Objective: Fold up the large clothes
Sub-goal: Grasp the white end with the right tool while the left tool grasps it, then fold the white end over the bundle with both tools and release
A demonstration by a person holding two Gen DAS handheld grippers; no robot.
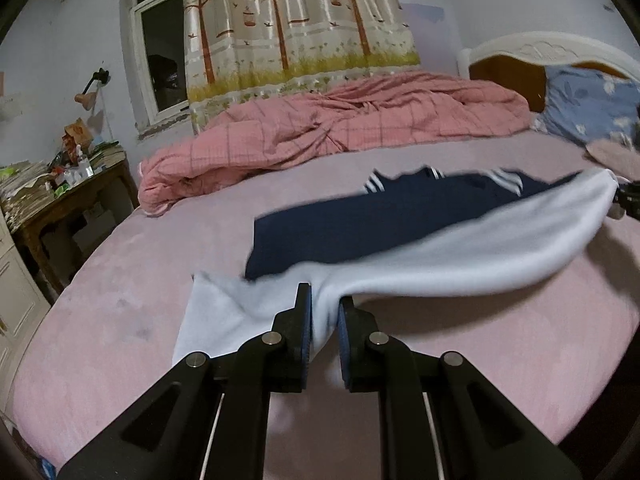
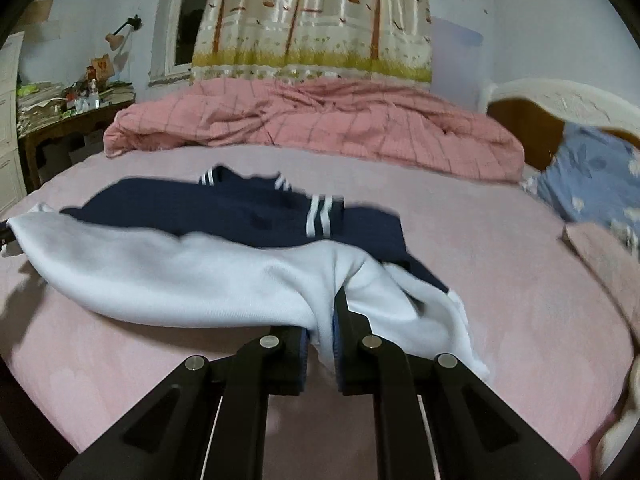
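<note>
Garment under inspection: a large navy-and-white knit top with white-striped cuffs (image 1: 400, 216), lying across the middle of the pink-sheeted bed (image 1: 120, 280). Its navy part rests flat on the sheet; its white part is raised off it along the near edge.

Left gripper (image 1: 325, 312): jaws drawn narrow, pinching a bunch of white cloth at one end of the raised edge. Right gripper (image 2: 324, 316): jaws likewise narrow, clamped on white cloth at the other end. The edge hangs in a shallow sag between the two grips, clear of the sheet. In the left view the right gripper (image 1: 626, 198) shows at the far end of that edge.

Step in hand, as judged: the near white edge is lifted for folding over the navy part. The next move calls for carrying both ends forward together, level and taut, and laying the edge down square before release. A loose corner of white cloth trails beside each grip and may crease under.

Containers: none in view on the bed. The brown wooden side table (image 1: 80, 196) carries clutter too small to identify. A rumpled pink checked quilt (image 1: 340, 120) lies well beyond the garment.
</note>
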